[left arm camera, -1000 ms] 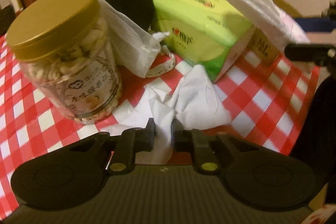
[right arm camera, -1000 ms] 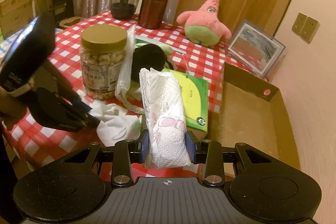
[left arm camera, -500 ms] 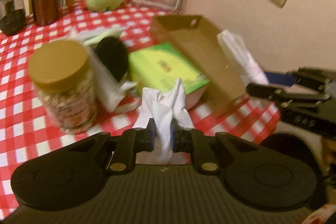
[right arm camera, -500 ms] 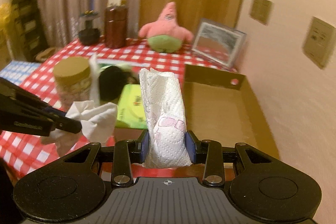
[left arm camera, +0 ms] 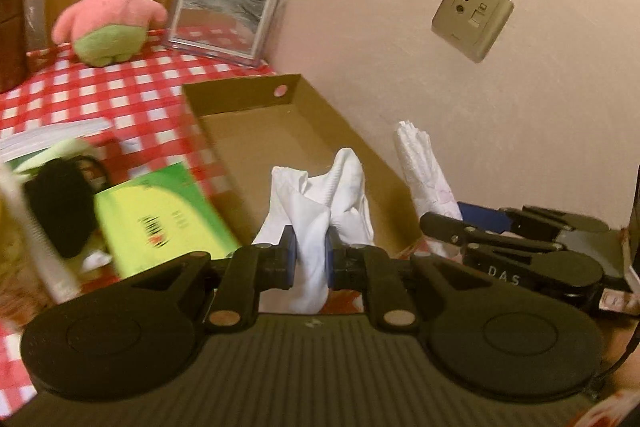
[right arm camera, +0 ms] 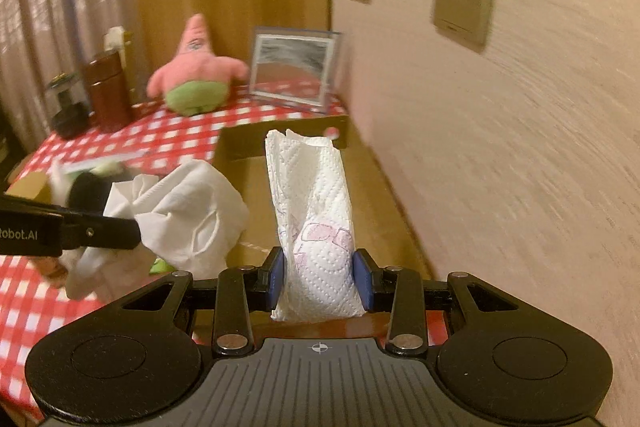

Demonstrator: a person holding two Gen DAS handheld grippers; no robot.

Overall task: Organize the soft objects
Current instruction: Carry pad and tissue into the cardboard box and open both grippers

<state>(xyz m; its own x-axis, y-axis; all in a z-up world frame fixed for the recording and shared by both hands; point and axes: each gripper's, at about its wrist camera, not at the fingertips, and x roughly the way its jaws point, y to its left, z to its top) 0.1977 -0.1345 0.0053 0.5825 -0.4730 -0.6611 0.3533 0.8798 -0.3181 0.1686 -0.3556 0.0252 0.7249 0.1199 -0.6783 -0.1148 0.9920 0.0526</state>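
1. The left gripper (left arm camera: 309,263) is clamped on a white cloth (left arm camera: 320,203), its blue pads pressed into the bunched middle of the fabric.
2. The white cloth is crumpled, with soft folds. Its long axis runs roughly up and down in the left wrist view, with two lobes rising above the pads and a tail hanging below them.
3. In the right wrist view the white cloth (right arm camera: 188,215) hangs off the tip of the left gripper in the air, at the near left edge of the cardboard box (right arm camera: 384,195).
4. The right gripper (right arm camera: 319,279) is closed on a folded paper towel wad (right arm camera: 316,215), held near its lower end.
5. The paper towel wad stands upright, long axis vertical, with its ragged top pointing up. It is white, embossed with dots and rings, and carries a faint pink and purple print low down.
6. The wad is held above the open cardboard box; in the left wrist view it (left arm camera: 424,167) shows just to the right of the box's side wall.
7. The box (left arm camera: 256,131) is shallow and brown and lies on the red-and-white checked tabletop (left arm camera: 120,87).
8. Left of the box lie a green tissue pack (left arm camera: 160,215) and a black soft object (left arm camera: 60,211), both blurred.
9. At the far end of the tabletop sits a pink star plush (left arm camera: 108,11) beside a framed picture (left arm camera: 224,15).
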